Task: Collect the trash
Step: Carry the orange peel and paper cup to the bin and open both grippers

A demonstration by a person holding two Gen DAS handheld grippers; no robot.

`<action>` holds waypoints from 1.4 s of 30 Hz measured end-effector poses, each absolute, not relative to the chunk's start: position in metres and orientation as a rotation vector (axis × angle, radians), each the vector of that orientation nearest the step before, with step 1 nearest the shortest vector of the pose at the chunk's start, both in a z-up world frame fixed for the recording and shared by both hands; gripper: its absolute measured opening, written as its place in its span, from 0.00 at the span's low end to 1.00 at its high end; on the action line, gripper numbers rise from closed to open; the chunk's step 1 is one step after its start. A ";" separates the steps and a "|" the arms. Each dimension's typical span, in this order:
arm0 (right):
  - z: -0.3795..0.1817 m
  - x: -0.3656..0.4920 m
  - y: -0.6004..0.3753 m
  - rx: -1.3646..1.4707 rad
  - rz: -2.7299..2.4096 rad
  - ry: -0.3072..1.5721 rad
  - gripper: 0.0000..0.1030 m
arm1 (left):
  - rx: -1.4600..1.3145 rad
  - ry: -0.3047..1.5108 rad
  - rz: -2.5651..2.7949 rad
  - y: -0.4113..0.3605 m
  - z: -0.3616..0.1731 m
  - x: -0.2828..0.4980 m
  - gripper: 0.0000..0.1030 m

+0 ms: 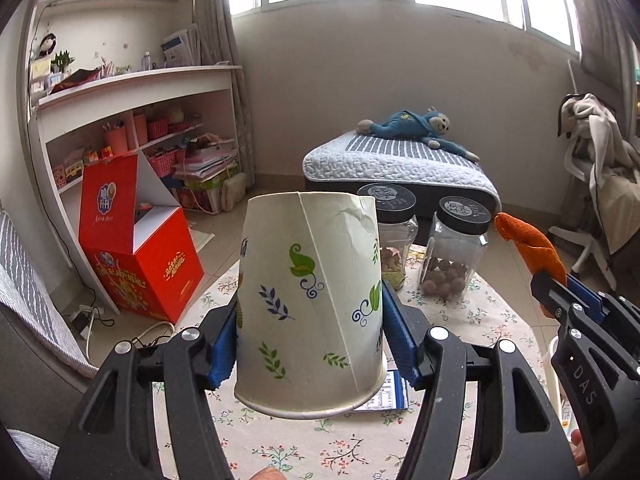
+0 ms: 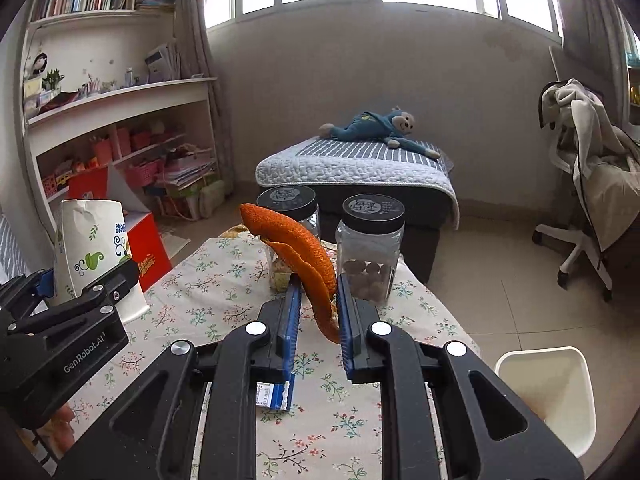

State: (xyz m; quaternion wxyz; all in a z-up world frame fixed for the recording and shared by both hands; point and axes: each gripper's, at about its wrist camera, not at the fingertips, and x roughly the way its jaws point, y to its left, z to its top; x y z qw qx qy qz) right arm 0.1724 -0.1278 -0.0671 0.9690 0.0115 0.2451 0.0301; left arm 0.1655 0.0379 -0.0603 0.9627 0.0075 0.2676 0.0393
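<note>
My left gripper [image 1: 310, 312] is shut on a crumpled white paper cup [image 1: 310, 292] with leaf prints, held upside down above the table; it also shows in the right wrist view [image 2: 94, 252]. My right gripper [image 2: 318, 300] is shut on a curled orange peel [image 2: 298, 252], which sticks up past the fingertips; the peel also shows in the left wrist view [image 1: 532, 244]. A blue and white wrapper [image 2: 274, 394] lies on the floral tablecloth [image 2: 224, 304] under the grippers, also seen in the left wrist view [image 1: 384, 394].
Two clear jars with black lids [image 2: 370, 248] [image 2: 290, 208] stand at the table's far end. A white bin [image 2: 548, 392] stands on the floor to the right. A red box [image 1: 140, 240] stands left, a covered ottoman with a plush monkey [image 1: 412, 128] behind.
</note>
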 end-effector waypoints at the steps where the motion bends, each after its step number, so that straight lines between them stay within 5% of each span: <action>1: -0.066 0.170 -0.130 0.023 0.054 0.492 0.16 | 0.016 0.538 0.074 0.034 -0.059 0.165 0.60; 37: -0.069 0.112 -0.332 0.151 -0.347 0.510 0.18 | 0.061 0.549 -0.260 -0.158 -0.064 0.156 0.60; 39: -0.070 0.109 -0.345 0.158 -0.372 0.512 0.21 | 0.064 0.552 -0.280 -0.172 -0.064 0.155 0.60; 41: -0.070 0.102 -0.357 0.169 -0.416 0.493 0.50 | 0.066 0.557 -0.301 -0.185 -0.066 0.155 0.60; 42: -0.069 0.097 -0.363 0.173 -0.445 0.479 0.56 | 0.066 0.561 -0.311 -0.191 -0.067 0.155 0.60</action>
